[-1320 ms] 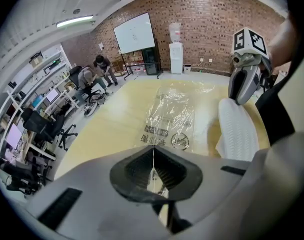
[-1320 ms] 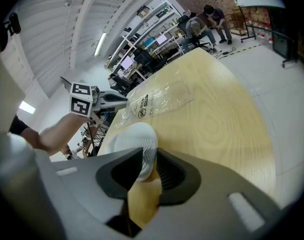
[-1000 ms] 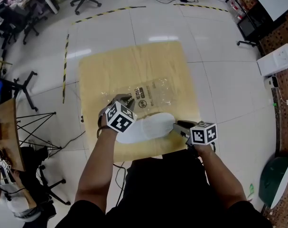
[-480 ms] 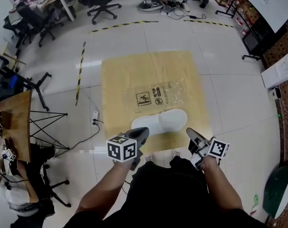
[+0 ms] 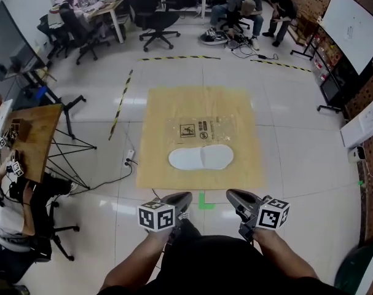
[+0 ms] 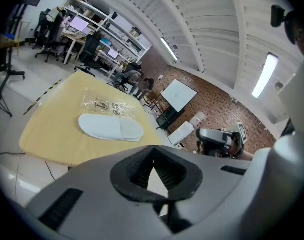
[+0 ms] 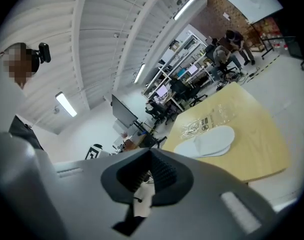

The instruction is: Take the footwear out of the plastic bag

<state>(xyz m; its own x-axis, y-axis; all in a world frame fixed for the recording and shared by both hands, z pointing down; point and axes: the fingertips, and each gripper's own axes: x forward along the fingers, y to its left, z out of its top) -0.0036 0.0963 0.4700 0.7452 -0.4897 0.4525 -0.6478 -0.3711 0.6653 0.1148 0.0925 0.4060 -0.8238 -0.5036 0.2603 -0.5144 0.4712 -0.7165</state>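
Head view looks down on a pale wooden worktop that stands on a white tiled floor. The clear plastic bag, printed with black warning signs, lies flat near the middle of the worktop. The pair of white slippers lies outside the bag, just beside its near edge, toward the near edge of the worktop and with its length along that edge. The two slippers overlap at the middle; whether they touch the bag cannot be told.

Both grippers are held off the worktop, short of its near edge and close to the person's body, well apart from the slippers and the bag. The left gripper points toward the near left part of the worktop and the right gripper toward the near right part. A green tape mark on the floor lies between them.

In the left gripper view the jaws are pressed together with nothing between them, and the slippers and bag show far ahead. The right gripper view shows the same: jaws closed and empty.

Beyond the far edge of the worktop, striped tape runs across the floor, with office chairs and seated people behind it.
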